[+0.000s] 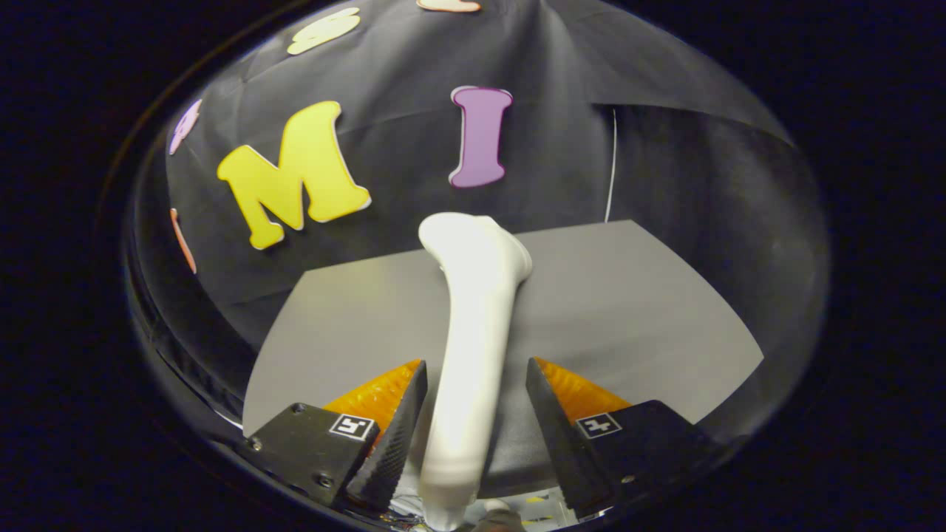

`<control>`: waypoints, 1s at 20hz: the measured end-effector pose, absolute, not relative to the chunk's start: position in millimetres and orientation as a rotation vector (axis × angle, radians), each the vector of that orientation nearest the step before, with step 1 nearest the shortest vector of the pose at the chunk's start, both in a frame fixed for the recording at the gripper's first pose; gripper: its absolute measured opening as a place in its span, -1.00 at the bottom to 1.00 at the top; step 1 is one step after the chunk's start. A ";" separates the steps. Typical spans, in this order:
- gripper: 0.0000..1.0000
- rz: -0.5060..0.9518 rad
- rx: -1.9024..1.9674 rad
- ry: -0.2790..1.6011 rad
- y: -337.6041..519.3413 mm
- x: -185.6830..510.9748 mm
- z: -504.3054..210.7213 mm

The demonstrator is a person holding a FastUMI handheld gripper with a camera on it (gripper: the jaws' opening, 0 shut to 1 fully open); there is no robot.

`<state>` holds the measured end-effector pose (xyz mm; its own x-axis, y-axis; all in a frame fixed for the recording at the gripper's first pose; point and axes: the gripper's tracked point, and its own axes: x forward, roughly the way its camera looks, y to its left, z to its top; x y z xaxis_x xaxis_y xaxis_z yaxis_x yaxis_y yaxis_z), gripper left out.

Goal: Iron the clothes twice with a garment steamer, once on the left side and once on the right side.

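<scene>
Showing the scene along the claw (pixel 477 403), the gripper view places the garment steamer (pixel 473 332) directly between the two fingers (pixel 395 428). The steamer is a smooth, glossy white body with no visible markings. Its long handle runs forward from between the finger bases, slightly blurred near its lower end, and widens at the far end into a rounded, flared head that tips a little toward the right. The head reaches beyond the fingertips and stands out against the black cloth wall (pixel 665 170) behind it.

Each finger is black, with a ribbed inner face, an orange textured panel on its upper side and a small square black-and-white marker on its base. The fingers stand apart, one on either side of the handle. A narrow gap shows between the handle and the right finger; the left finger lies just beside the handle, and contact there cannot be told. The claw is therefore spread around the handle rather than pressed on it from both sides.

Beneath the steamer lies a flat grey counter (pixel 628 310), plain and matte, extending ahead of and to both sides of the fingers. Its far edge meets the black cloth wall. A thin pale cord (pixel 610 166) hangs straight down the wall, to the right of the steamer head, ending near the counter's far edge.
</scene>
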<state>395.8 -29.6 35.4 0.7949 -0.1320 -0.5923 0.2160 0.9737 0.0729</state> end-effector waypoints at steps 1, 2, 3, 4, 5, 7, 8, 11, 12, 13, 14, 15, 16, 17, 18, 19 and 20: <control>0.60 -0.192 0.136 0.639 -31.6 402.0 34.4; 0.52 -0.184 0.145 0.653 -29.5 398.8 34.0; 0.44 -0.185 0.138 0.652 -29.9 402.3 36.2; 0.36 -0.194 0.133 0.662 -30.8 403.2 32.3; 0.27 -0.189 0.134 0.662 -28.3 406.4 32.2; -0.01 -0.183 0.154 0.666 -23.5 405.9 31.6; -0.06 -0.179 0.177 0.656 -22.0 408.4 32.8; -0.18 -0.201 0.234 0.620 -22.6 407.9 35.0; -0.24 -0.220 0.227 0.604 -23.3 405.5 37.1; -0.27 -0.241 0.221 0.574 -23.1 405.6 41.1; -0.28 -0.260 0.234 0.541 -22.0 405.2 47.4; -0.29 -0.267 0.257 0.520 -20.4 399.9 52.3; -0.30 -0.267 0.277 0.497 -17.3 394.4 57.1; -0.30 -0.266 0.276 0.474 -14.1 386.2 60.3; -0.30 -0.267 0.272 0.454 -9.9 378.4 64.3; -0.30 -0.262 0.269 0.439 -4.5 370.7 66.8; -0.30 -0.245 0.278 0.427 1.5 362.6 70.1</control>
